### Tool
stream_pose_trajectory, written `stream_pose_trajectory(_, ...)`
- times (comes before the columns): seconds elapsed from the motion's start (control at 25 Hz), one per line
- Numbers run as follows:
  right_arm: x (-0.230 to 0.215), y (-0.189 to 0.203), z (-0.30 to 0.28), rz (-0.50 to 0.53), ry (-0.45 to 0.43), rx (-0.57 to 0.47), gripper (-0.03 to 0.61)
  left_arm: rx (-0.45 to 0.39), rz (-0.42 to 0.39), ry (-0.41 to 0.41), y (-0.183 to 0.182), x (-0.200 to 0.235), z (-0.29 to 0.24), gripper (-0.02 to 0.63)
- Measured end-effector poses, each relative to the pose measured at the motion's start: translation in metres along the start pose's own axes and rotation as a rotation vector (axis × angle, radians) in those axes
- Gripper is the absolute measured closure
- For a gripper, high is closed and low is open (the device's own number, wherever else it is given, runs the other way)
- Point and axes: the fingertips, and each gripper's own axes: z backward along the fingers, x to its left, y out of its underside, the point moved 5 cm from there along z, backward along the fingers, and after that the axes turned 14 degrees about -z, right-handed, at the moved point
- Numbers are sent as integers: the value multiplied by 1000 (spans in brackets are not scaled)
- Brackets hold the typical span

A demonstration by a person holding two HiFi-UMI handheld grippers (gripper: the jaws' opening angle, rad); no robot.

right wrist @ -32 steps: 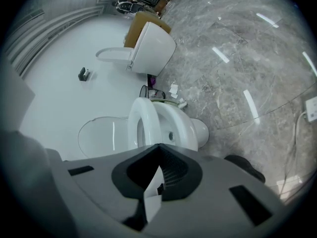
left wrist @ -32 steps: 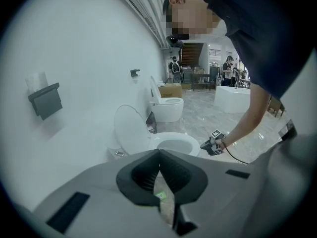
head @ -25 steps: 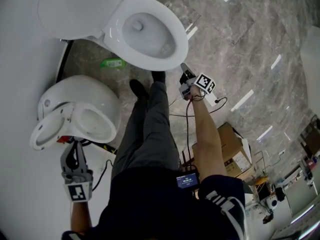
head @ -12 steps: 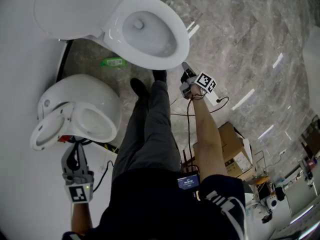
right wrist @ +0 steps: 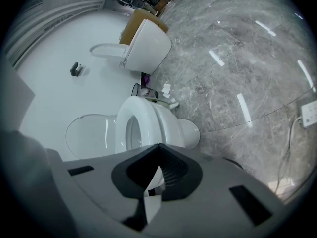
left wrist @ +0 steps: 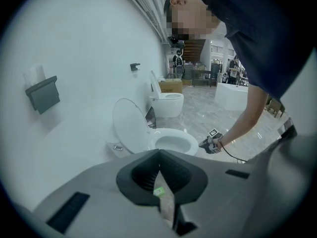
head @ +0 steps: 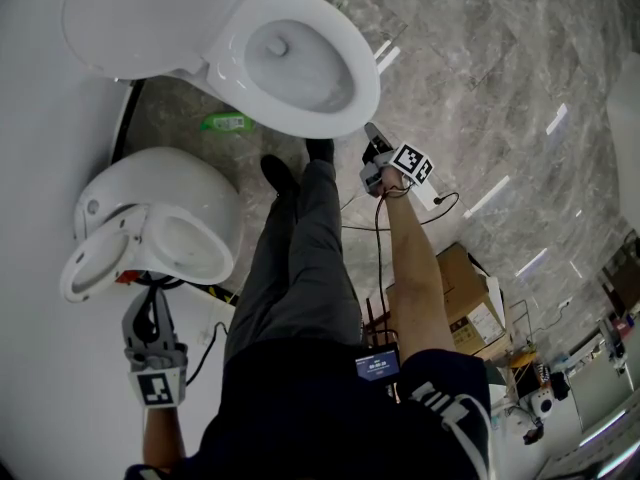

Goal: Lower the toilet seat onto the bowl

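Right gripper view showed my right gripper with jaws pressed together on nothing, near the front of the bowl. My left gripper was closed and empty too. The toilet seat lay flat on the bowl, so I judged the task done. Behind, the lid stood raised by the wall; the hinge I could not see.

Toilet, cardboard box on marble floor
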Motion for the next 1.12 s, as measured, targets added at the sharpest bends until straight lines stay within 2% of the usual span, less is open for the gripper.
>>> stream_pose_trajectory(0.72, -1, -1, -3, 22, 10, 20, 555, -3, 4, -4, 5, -4, 0, 589)
stream_pose_trajectory(1.12, 18, 3, 6, 89, 20, 20, 557, -18, 13, -24, 3, 0, 9, 589)
